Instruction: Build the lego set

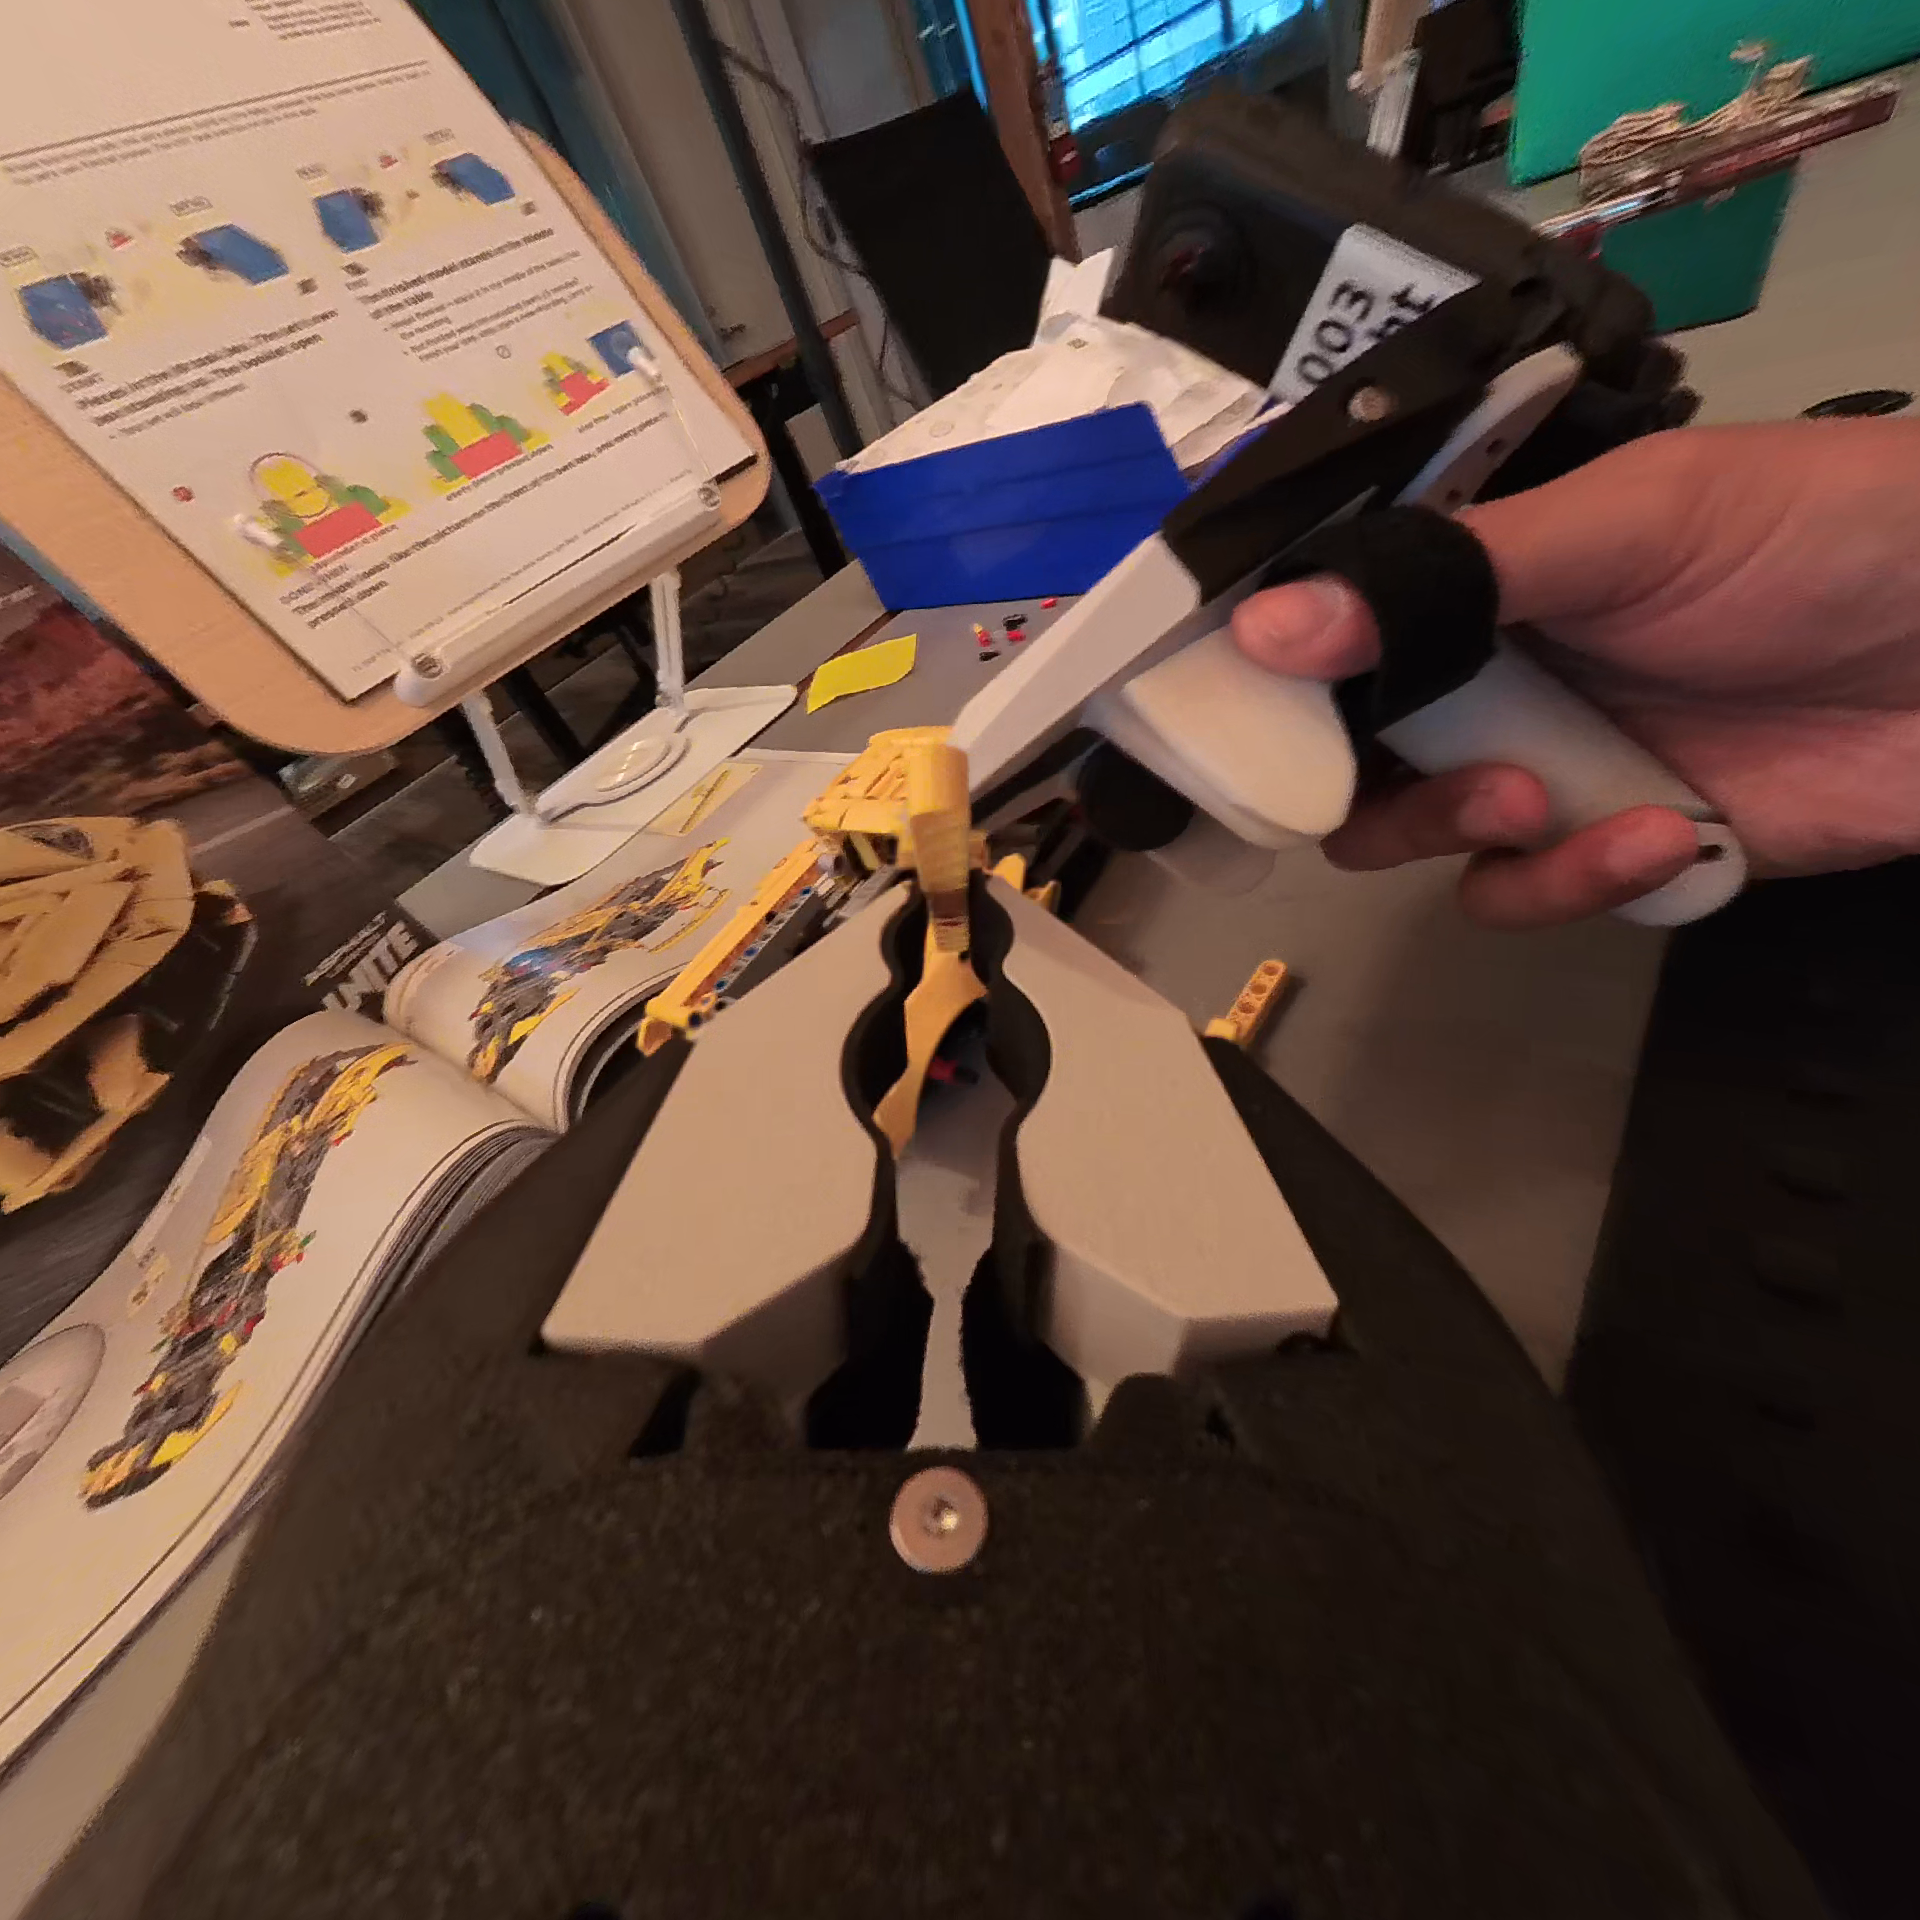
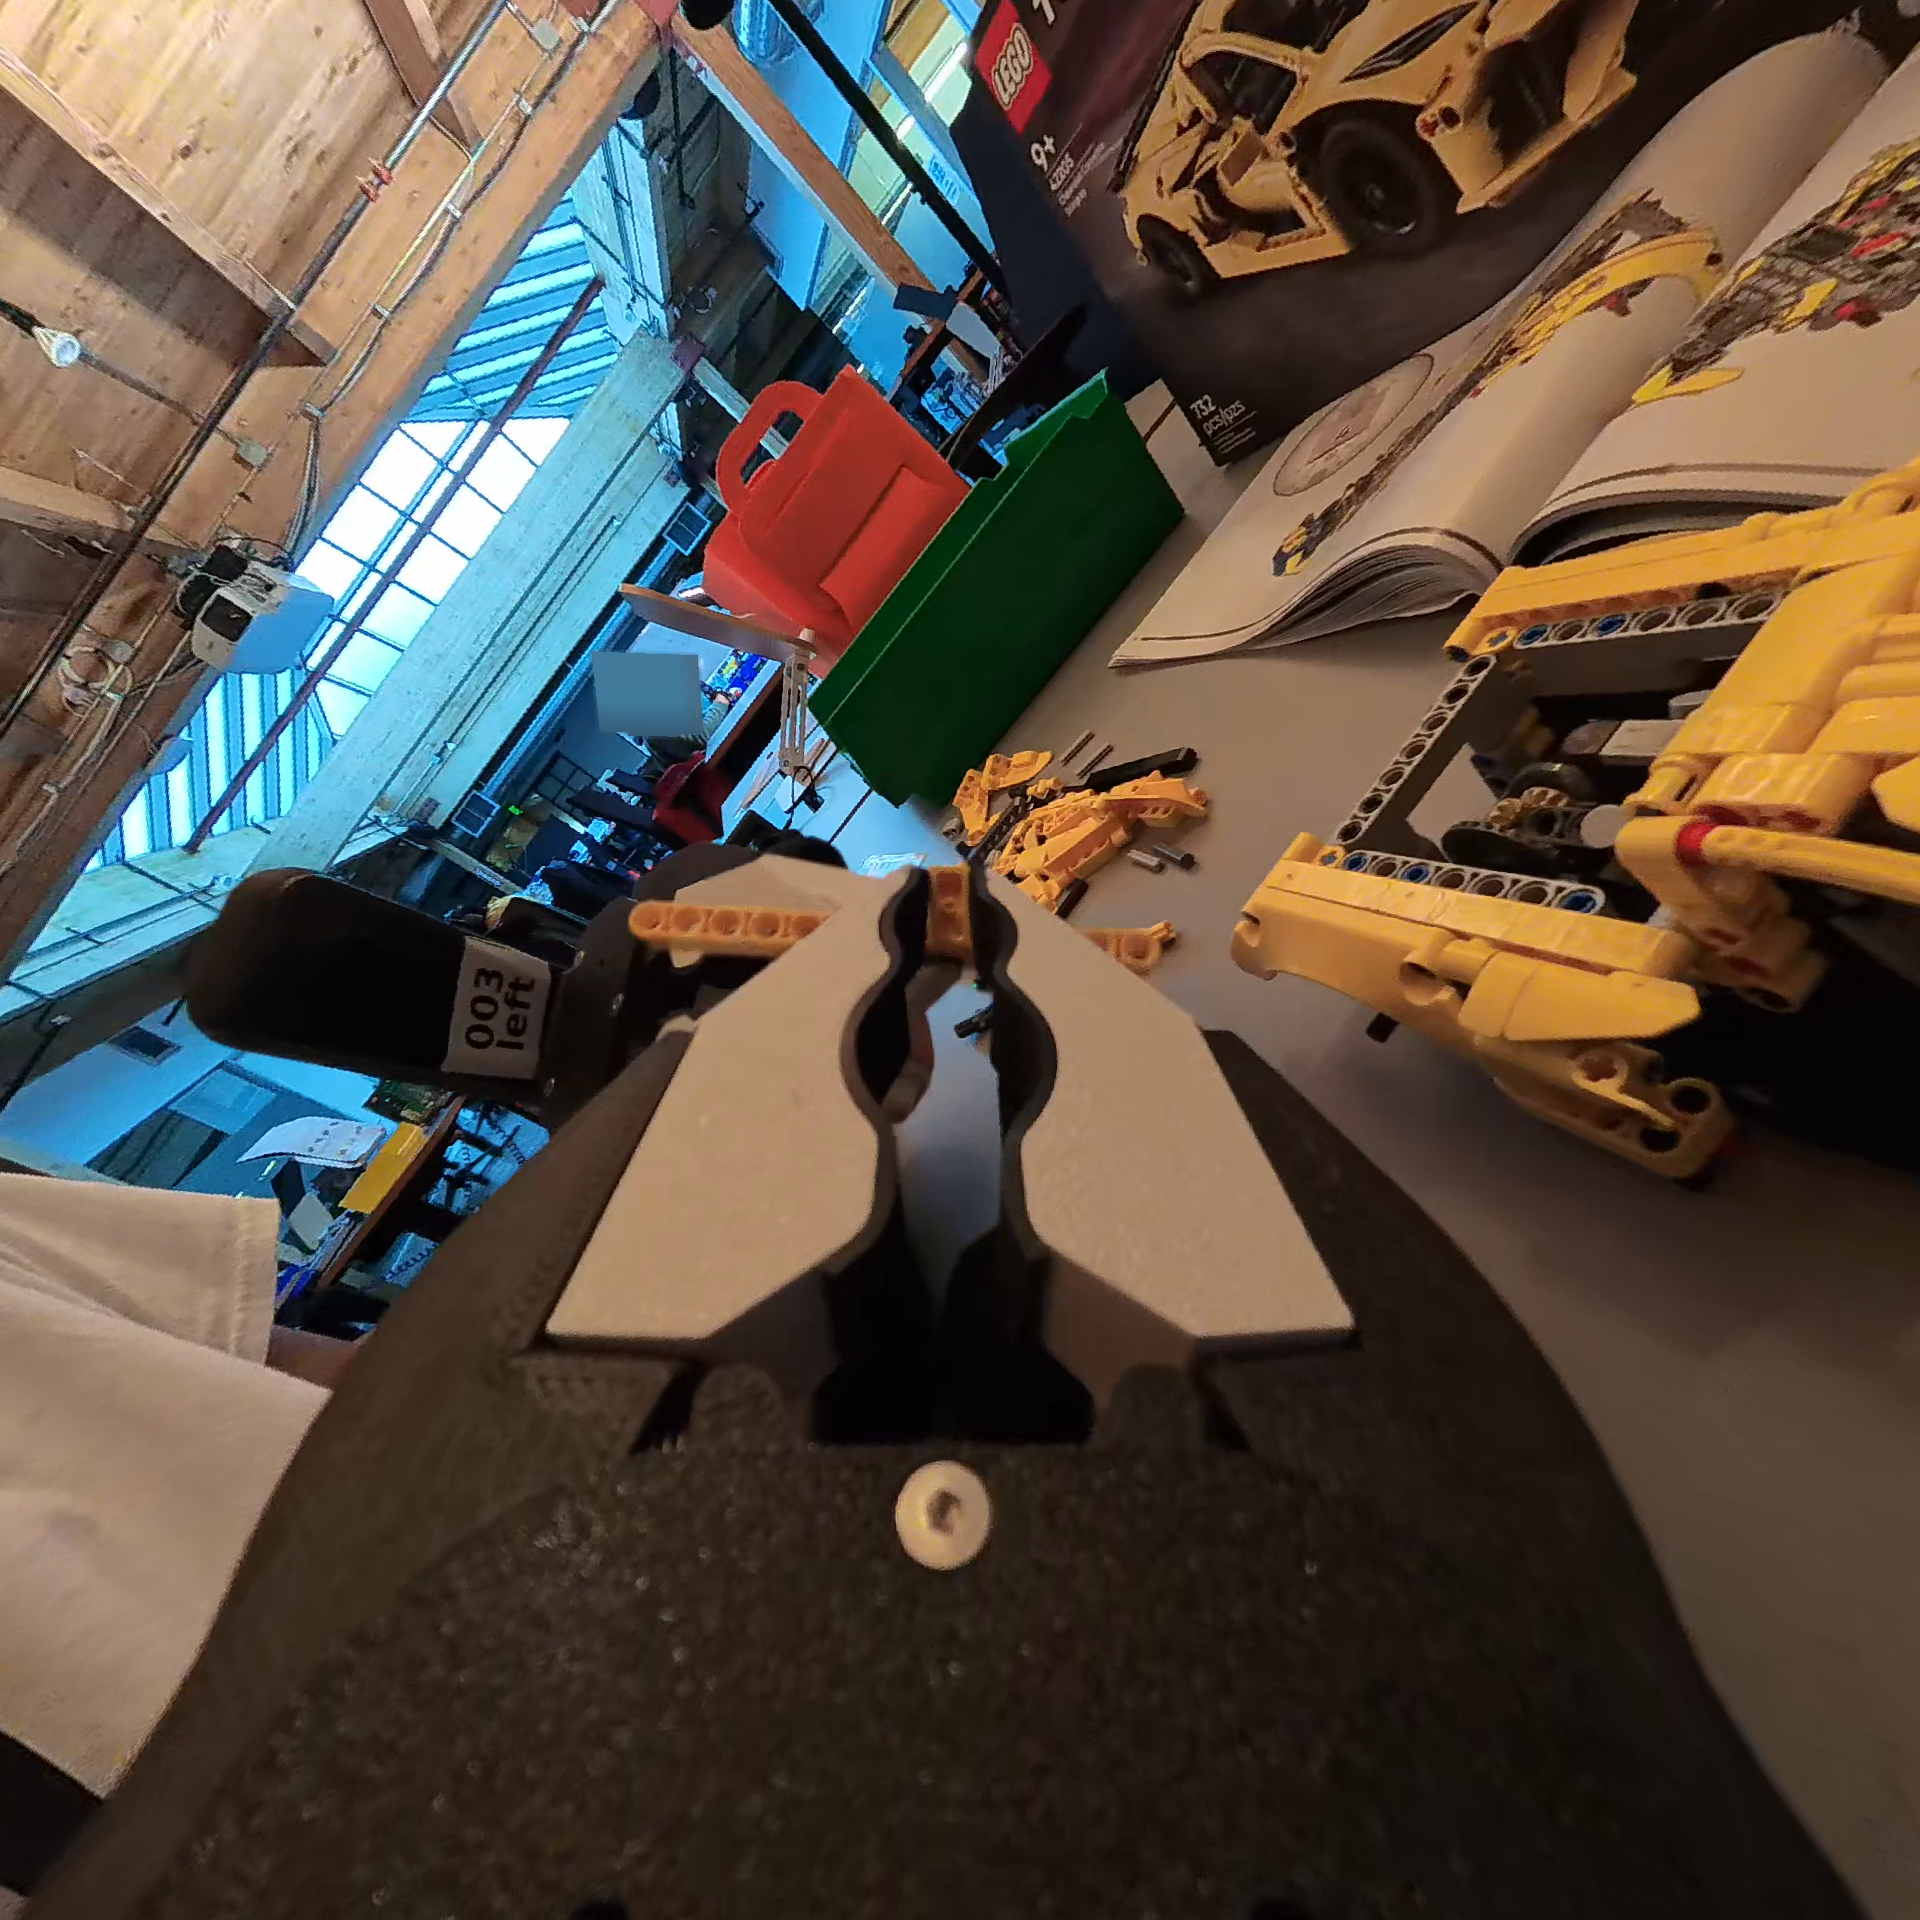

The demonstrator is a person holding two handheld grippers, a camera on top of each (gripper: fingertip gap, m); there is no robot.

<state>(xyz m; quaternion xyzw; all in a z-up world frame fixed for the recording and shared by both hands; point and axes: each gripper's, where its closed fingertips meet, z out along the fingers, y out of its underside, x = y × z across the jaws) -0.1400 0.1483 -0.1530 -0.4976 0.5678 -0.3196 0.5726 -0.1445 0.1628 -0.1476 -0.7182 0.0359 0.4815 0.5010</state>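
My left gripper (image 1: 948, 904) is shut on a small yellow Lego sub-assembly (image 1: 935, 987), a curved panel with a short beam on top. My right gripper (image 1: 966, 743), held by a hand, comes in from the upper right and meets the top of that piece. In the right wrist view my right gripper (image 2: 951, 883) is shut on a yellow beam (image 2: 727, 920) that sticks out to the left, in front of the left gripper's black housing (image 2: 343, 966). The partly built yellow car (image 2: 1558, 831) stands on the table to the right; it also shows behind my left fingers (image 1: 831, 831).
Loose yellow and black pieces (image 2: 1081, 821) lie by a green bin (image 2: 997, 603) and a red container (image 2: 831, 509). The open instruction booklet (image 1: 312, 1195), the set's box (image 2: 1351, 156), a blue bin (image 1: 1008, 509), a sheet on a stand (image 1: 312, 364) and a loose yellow beam (image 1: 1252, 997) surround the work. Both grippers' tips are close together, under 4 cm apart.
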